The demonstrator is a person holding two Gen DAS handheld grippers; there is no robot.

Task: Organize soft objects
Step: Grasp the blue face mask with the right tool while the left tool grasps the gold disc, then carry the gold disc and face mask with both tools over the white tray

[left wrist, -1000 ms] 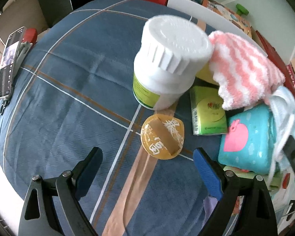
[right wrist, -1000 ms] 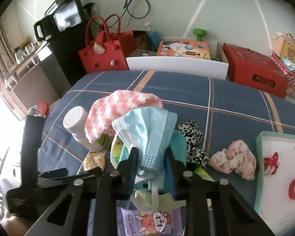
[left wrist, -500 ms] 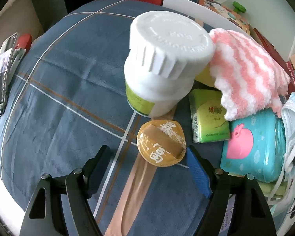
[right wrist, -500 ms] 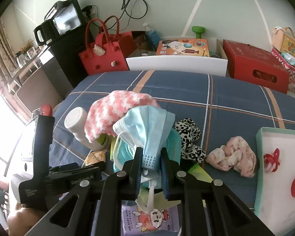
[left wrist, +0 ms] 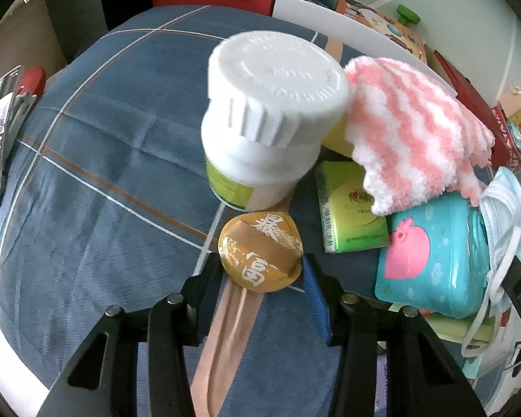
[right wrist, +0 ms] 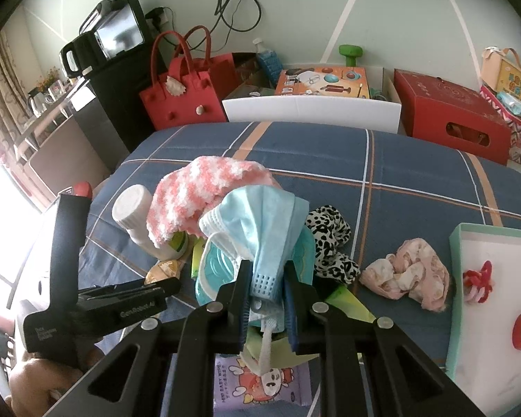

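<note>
My left gripper [left wrist: 260, 269] points down at a round gold foil packet [left wrist: 260, 250] on the blue plaid cover. Its jaws are closing, and both pads touch the packet's edges. My right gripper [right wrist: 265, 281] is shut on a light blue face mask [right wrist: 260, 215]. The mask drapes over a teal wipes box [left wrist: 434, 260]. A pink-and-white fluffy cloth [left wrist: 410, 135] lies against a white bottle [left wrist: 274, 121]. To the right lie a leopard-print scrunchie [right wrist: 330, 239] and a pink scrunchie [right wrist: 410, 278].
A green tissue pack [left wrist: 350, 215] lies between the bottle and the teal box. A teal-rimmed tray [right wrist: 455, 278] with red items stands at the right. A purple wipes pack [right wrist: 271, 382] sits under my right gripper. A phone [left wrist: 0, 132] lies at the left edge.
My left jaws have narrowed from wide open until they meet the gold packet, and that gripper has come closer to it. My right jaws have tightened on the mask.
</note>
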